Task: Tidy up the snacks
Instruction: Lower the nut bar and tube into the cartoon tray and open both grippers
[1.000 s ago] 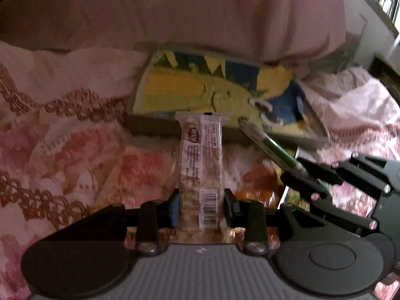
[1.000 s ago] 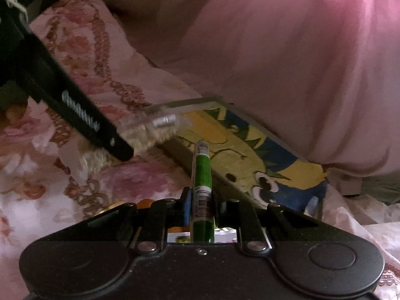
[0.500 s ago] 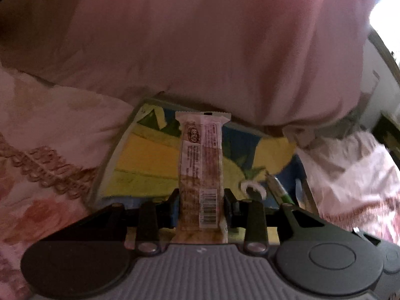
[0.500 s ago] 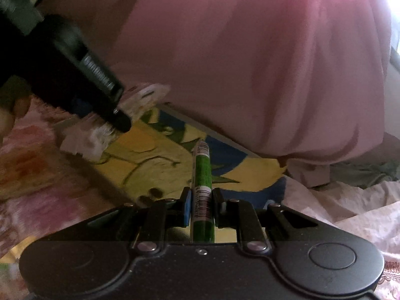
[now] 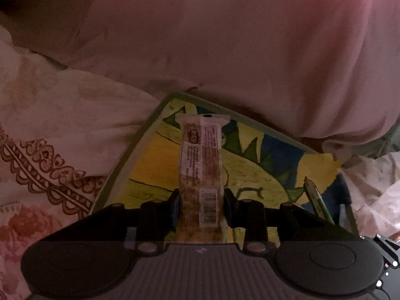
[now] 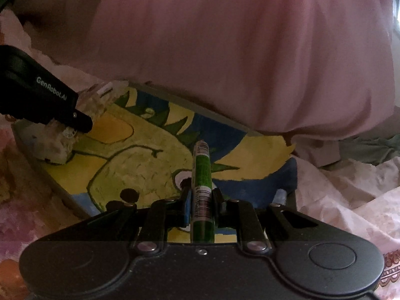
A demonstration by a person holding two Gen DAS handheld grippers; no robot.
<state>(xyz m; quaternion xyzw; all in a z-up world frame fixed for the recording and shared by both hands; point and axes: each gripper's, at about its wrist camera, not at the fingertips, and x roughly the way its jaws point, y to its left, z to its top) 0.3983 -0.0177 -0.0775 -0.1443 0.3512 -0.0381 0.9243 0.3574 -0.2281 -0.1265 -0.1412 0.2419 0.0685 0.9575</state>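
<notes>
While the left gripper is clenching a bar upright over the painted tray, the right gripper is gripping a green stick (barcode facing up) just beside it, both hanging above the tray, which is lying between floral bedding and a pink cloth.

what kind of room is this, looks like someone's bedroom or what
Probably a bedroom, worked on a bed: a floral pink-and-white bedsheet with brown lace trim, a big plain pink pillow, and a shallow cartoon-printed yellow-and-blue box lying on the bedding.
</notes>
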